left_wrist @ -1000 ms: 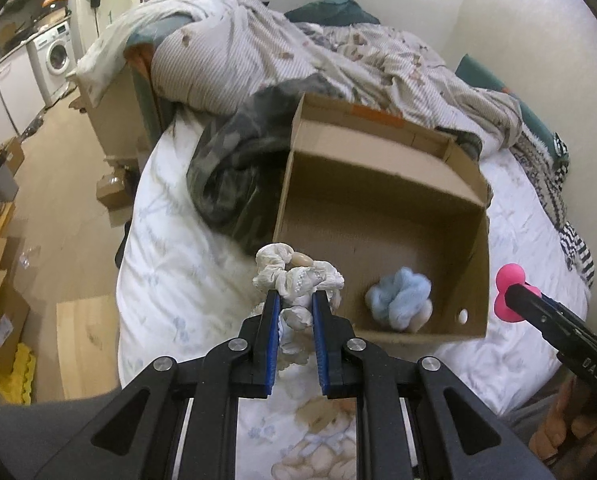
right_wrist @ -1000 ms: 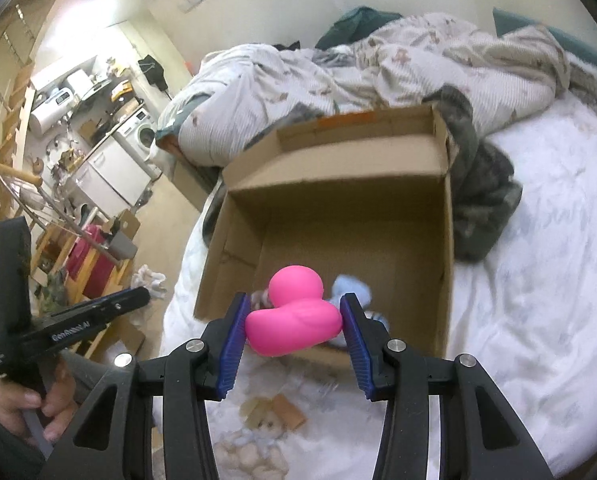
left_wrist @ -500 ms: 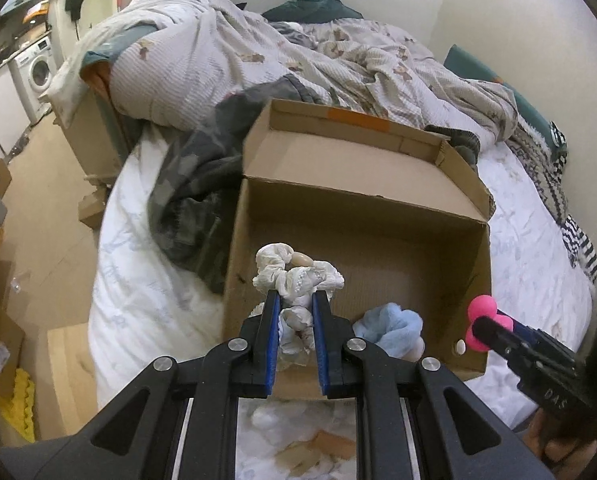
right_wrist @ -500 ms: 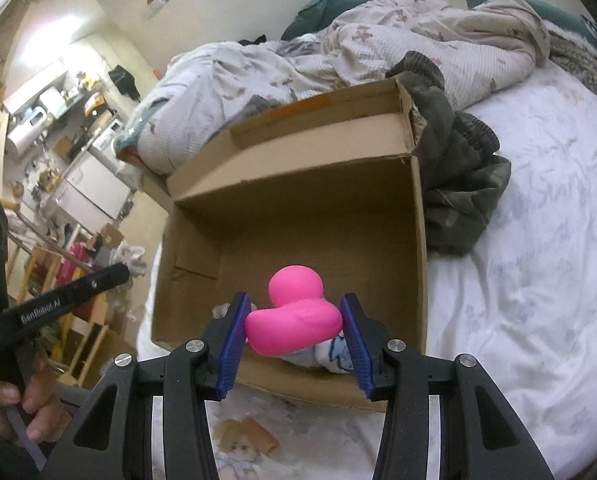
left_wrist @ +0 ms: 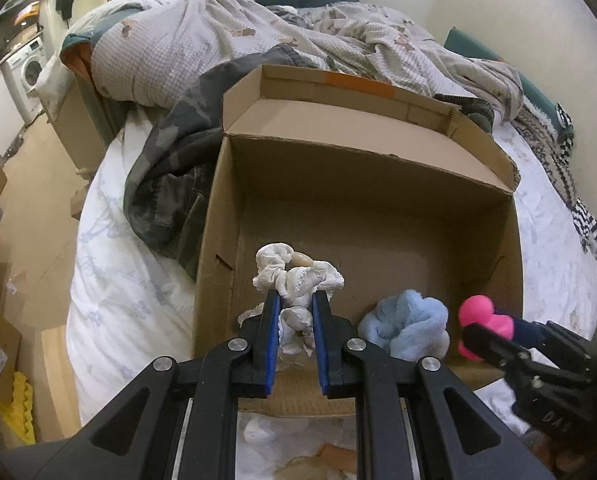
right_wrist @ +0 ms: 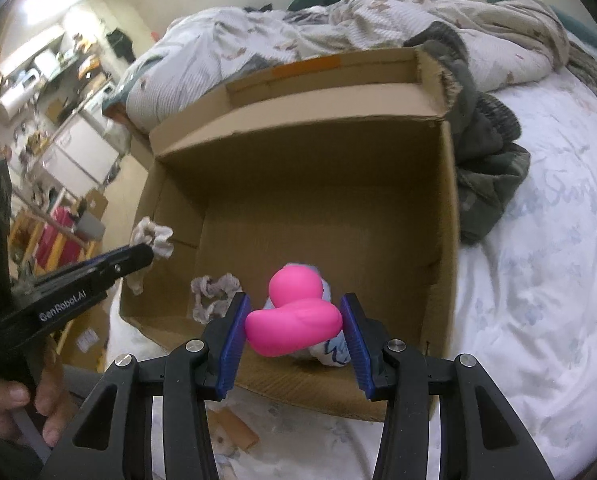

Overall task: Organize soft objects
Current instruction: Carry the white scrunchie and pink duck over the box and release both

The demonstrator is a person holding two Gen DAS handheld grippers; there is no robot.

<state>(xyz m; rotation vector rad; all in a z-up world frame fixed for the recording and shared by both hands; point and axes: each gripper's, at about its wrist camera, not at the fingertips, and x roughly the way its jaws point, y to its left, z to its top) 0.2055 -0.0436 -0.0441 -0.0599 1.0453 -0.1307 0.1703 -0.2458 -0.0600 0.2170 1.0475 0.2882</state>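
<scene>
An open cardboard box [left_wrist: 362,208] lies on the bed; it also shows in the right wrist view [right_wrist: 298,184]. My left gripper [left_wrist: 294,304] is shut on a white frilly scrunchie [left_wrist: 298,276], held over the box's near left part. It shows from the side in the right wrist view [right_wrist: 152,236]. My right gripper [right_wrist: 294,316] is shut on a pink rubber duck [right_wrist: 294,312], held over the box's near edge. The duck shows in the left wrist view [left_wrist: 482,318]. A light blue fluffy item [left_wrist: 406,328] lies inside the box. Another pale scrunchie [right_wrist: 212,294] lies on the box floor.
A crumpled duvet [left_wrist: 258,32] and a dark camouflage garment [left_wrist: 170,168] lie behind and left of the box. White printed sheet [right_wrist: 538,280] spreads to the right. Floor, cartons and a washing machine [left_wrist: 26,72] are beyond the bed's left edge.
Both grippers have moved forward toward the box, which looks larger and nearer. The scrunchie and the duck now hang over the box's near part. Both grips are unchanged.
</scene>
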